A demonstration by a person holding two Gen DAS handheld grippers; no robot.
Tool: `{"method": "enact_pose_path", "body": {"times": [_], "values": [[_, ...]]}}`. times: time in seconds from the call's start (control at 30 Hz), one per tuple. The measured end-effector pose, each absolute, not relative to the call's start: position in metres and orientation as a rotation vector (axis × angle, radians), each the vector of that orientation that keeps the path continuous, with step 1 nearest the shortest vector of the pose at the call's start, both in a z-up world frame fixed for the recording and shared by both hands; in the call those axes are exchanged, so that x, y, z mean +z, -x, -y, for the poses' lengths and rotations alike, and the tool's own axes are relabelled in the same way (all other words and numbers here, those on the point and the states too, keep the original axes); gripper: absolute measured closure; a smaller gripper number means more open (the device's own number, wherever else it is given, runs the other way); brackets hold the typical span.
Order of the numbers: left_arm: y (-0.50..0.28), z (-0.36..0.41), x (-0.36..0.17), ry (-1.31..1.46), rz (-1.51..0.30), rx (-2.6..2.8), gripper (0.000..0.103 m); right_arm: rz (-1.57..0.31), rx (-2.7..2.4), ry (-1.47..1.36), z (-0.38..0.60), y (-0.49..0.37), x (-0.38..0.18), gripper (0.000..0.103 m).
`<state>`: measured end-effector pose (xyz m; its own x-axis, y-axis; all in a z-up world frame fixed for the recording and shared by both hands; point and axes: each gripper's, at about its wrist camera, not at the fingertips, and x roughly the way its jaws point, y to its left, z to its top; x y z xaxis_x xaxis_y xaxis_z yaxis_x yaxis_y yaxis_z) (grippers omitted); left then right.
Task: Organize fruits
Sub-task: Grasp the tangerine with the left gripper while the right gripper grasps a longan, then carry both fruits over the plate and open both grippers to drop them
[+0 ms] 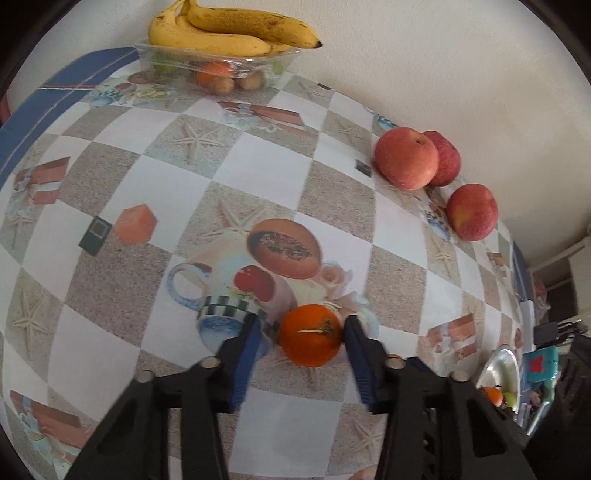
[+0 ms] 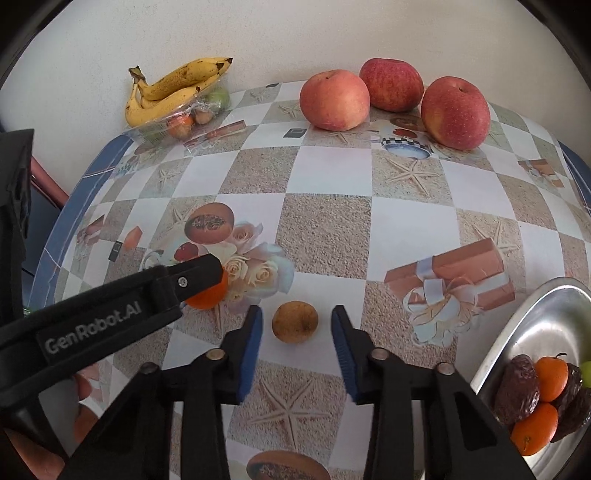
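Two spread grippers, we are bracketing the tangerine point(image 1: 310, 335) left point(image 1: 300, 325) and the brown fruit point(image 2: 295, 322) right point(image 2: 297, 322), needing closure before carrying toward the tabletop's right-edge metal bowl point(image 2: 546, 317).

— Where is the left wrist camera looking?
— Low over the tablecloth point(image 1: 258, 155), facing the wall point(image 1: 443, 55).
— And the right?
— Sitting close too, facing the same wall point(image 2: 295, 33); both are sharing the apples point(image 1: 406, 158) point(image 2: 334, 99) and bananas point(image 1: 221, 33) point(image 2: 173, 88).

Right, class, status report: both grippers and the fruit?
Left gripper open, straddling orange. Right gripper open around brown fruit. Metal tray nearby, path clear.
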<state>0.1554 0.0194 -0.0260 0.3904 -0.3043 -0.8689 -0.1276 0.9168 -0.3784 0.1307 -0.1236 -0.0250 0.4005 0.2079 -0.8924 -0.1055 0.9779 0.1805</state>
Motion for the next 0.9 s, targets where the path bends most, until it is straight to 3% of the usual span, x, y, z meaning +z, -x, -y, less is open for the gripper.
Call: {"method": "enact_pose_path", "body": {"times": [0.07,0.47,0.9], "values": [[-0.155,-0.013,-0.023,0.372,-1.172,-0.113,0.065,-1.144,0.201,-0.1,0.123,-0.131,-0.027,0.076],[-0.129,-0.009,-0.001,0.381,-1.169,-0.131,0.067,-1.125,0.169,-0.183,0.148,-0.103,0.001,0.076],[-0.083,0.078,0.037,0.258,-1.144,-0.363,0.067,-1.109,-0.015,-0.218,0.217,-0.042,0.037,0.076]]}}
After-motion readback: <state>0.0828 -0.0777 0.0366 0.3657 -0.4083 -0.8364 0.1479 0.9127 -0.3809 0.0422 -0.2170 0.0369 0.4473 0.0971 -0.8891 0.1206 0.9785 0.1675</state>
